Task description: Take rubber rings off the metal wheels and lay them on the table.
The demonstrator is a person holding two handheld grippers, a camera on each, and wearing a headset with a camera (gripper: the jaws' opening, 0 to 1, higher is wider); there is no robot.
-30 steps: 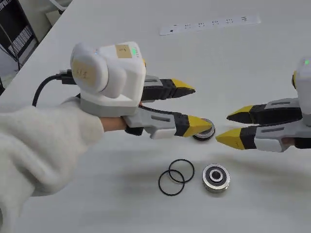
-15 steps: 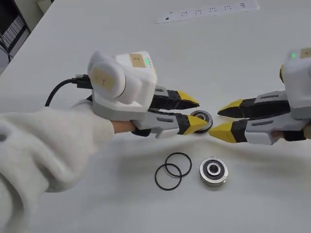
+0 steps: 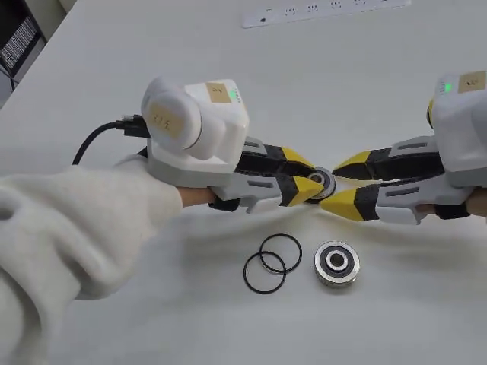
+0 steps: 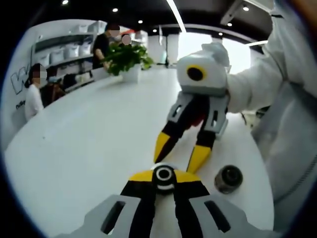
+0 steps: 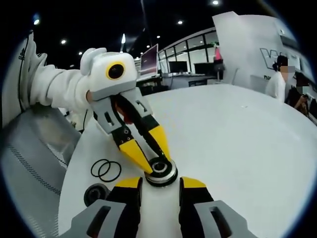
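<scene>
My left gripper [image 3: 310, 176] is shut on a small metal wheel [image 3: 320, 182], gripped between its yellow tips just above the white table [image 3: 114, 61]. In the left gripper view the wheel [image 4: 163, 173] faces the camera at my jaw tips. My right gripper [image 3: 338, 184] is open, its tips on either side of the wheel's right edge. In the right gripper view the wheel [image 5: 161, 171] lies just beyond my open jaws. Two black rubber rings [image 3: 272, 262] lie overlapped on the table, with a second wheel [image 3: 337, 263] flat beside them.
A white power strip [image 3: 319, 9] lies at the table's far edge. A black cable [image 3: 99, 137] trails left from the left gripper. People and a potted plant [image 4: 126, 57] stand far behind.
The left gripper's jaws have come together on the wheel. The right gripper has moved left until its open tips reach the wheel. Rings and second wheel have stayed put.
</scene>
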